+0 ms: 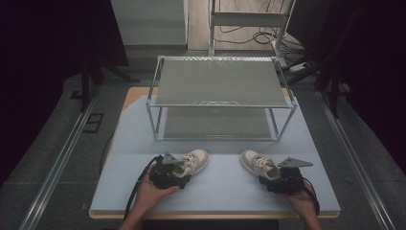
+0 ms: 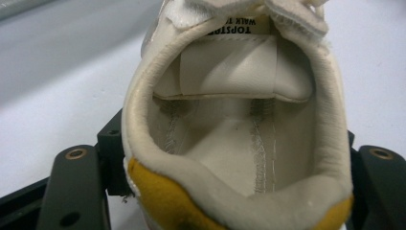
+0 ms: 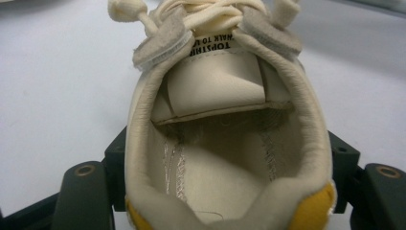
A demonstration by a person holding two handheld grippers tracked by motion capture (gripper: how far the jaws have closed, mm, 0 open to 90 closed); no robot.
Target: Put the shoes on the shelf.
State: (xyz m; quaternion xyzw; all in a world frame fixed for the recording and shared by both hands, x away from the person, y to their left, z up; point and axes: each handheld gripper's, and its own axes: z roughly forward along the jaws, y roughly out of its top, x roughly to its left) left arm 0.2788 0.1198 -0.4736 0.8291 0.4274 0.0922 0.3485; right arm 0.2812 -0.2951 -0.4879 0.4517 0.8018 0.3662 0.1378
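I grip left shoe (image 1: 190, 163) heel with left tool (image 1: 165, 176), right shoe (image 1: 258, 163) heel with right tool (image 1: 282, 181), both before rack (image 1: 220, 103); lift level, squeeze steady.

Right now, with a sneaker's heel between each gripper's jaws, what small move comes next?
Probably lift both together: the left gripper and right gripper each straddle a sneaker heel, left sneaker, right sneaker, both on the table before the wire rack.

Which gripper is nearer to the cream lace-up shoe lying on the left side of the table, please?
Left. The left gripper has its jaws around the heel of the left cream lace-up shoe; the right gripper is across the table, at the other shoe.
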